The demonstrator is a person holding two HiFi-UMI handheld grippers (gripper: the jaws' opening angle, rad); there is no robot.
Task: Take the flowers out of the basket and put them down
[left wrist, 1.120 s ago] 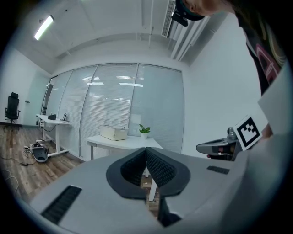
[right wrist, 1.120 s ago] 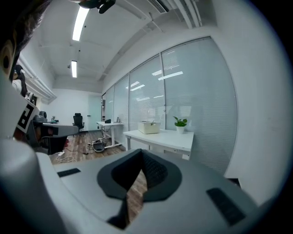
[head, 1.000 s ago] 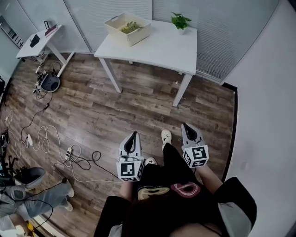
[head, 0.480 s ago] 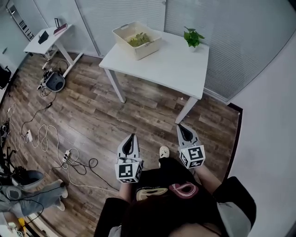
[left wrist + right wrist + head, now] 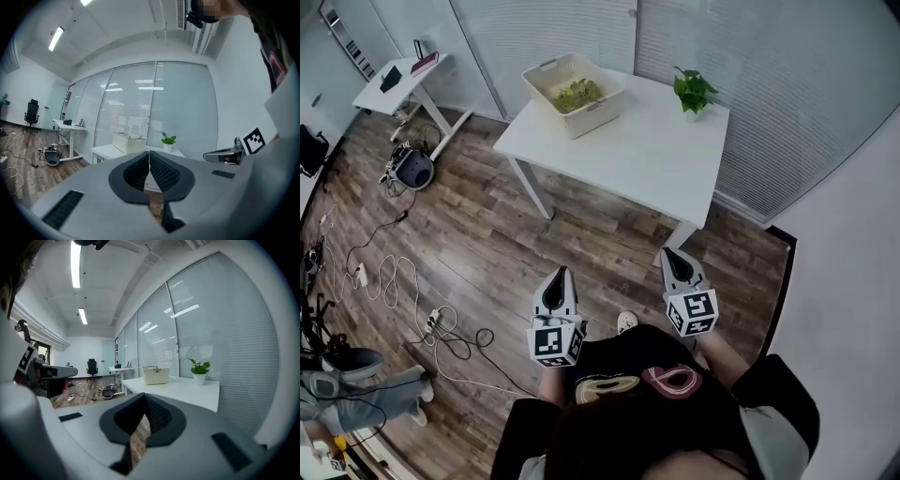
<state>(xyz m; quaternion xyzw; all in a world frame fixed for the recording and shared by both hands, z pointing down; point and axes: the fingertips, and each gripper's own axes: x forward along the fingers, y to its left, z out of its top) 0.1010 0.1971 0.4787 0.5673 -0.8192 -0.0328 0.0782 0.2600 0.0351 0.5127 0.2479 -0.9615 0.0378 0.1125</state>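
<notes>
White table (image 5: 647, 159), left end: basket (image 5: 592, 116) (flowers (image 5: 577, 93) inside)

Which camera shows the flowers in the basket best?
The head view: it looks down into the basket, so the flowers show as a green heap. Both gripper views catch only the basket's side, small and far; the flowers hardly show.

Bright ceiling strip light, fisheye-warped edges
</notes>
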